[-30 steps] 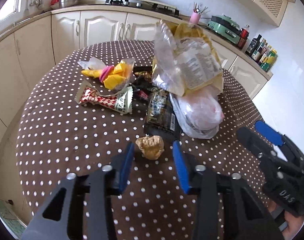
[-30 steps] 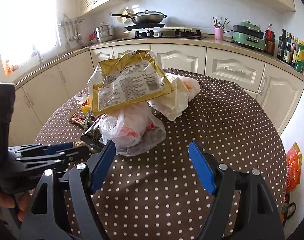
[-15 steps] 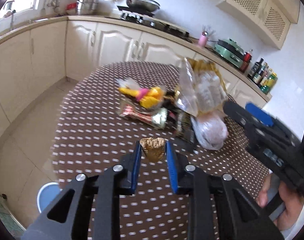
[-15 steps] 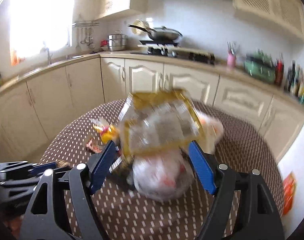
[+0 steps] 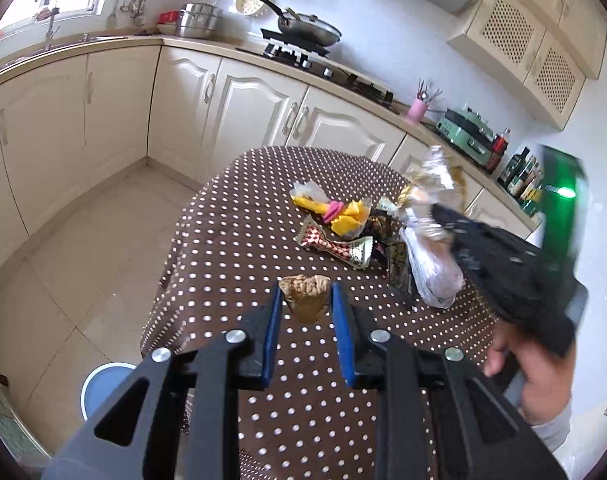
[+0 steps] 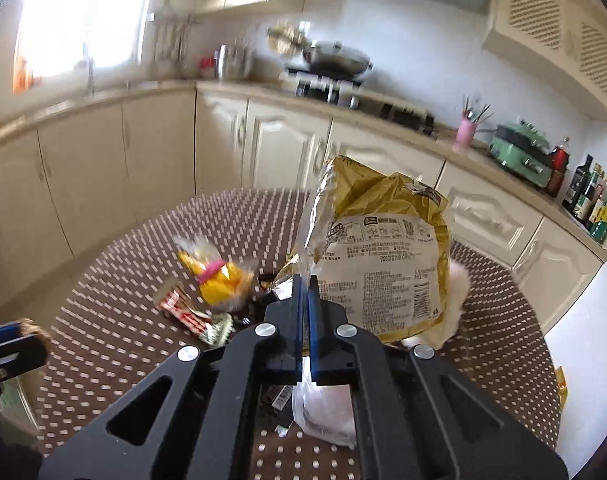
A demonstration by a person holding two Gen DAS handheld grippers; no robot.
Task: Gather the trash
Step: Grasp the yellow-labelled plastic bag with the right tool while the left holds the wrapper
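Left claw (image 5: 305, 300) clamped on brown crumpled wad (image 5: 304, 297), lifted above table (image 5: 231, 240). Right claw (image 6: 302, 300) pressed together, pinching edge of gold bag (image 6: 387, 256), far of claw tips.

Left gripper (image 5: 305, 312): matte black plastic frame is seen, with two angular arms carrying triangular cut-outs. Blue pads (image 5: 272, 332) are fitted on the inner faces of both fingers. Four round silver screw heads are set across the arms, two near each finger.

Right gripper (image 6: 302, 312): same build is shown, black frame, blue finger pads, four silver screws, triangular cut-outs in the arms. From the left wrist view its black body (image 5: 499, 264) is blurred; a dark block with a lit green light (image 5: 565, 191) is mounted at its far end. A hand (image 5: 539, 376) is seen under it, and a light grey sleeve cuff (image 5: 553, 430) is worn at the wrist.
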